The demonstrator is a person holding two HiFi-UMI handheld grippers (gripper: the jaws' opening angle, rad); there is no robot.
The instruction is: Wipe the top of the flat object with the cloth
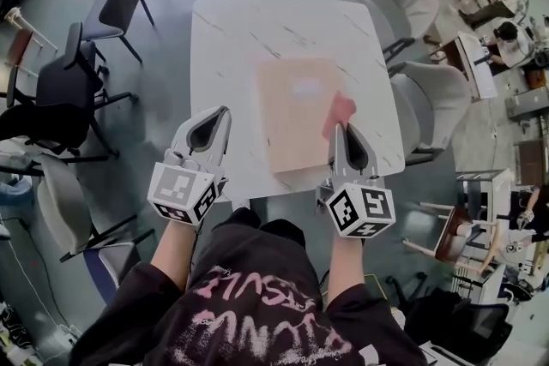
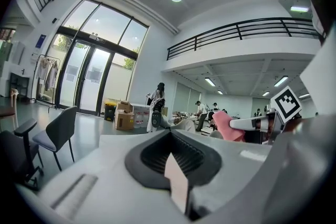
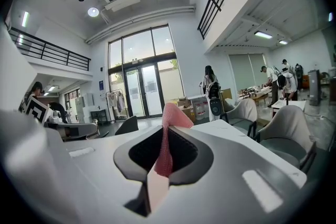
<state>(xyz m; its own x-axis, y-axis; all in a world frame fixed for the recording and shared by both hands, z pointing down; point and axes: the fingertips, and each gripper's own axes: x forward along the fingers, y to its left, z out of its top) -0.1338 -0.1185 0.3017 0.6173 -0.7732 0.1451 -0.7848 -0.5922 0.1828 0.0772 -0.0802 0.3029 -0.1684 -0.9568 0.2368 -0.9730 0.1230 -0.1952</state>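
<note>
The soft, limp cloth [image 1: 340,110] is pinched at one edge by the right gripper [image 1: 338,129] fingers; the left gripper [image 1: 222,111] fingers are closed, apparently on nothing

The head view looks steeply down, close above the marble table [image 1: 232,30]. Both gripper views face level across the hall, sharing the glass doors [image 2: 84,81]; the left's catches the right gripper [image 2: 233,123].
</note>
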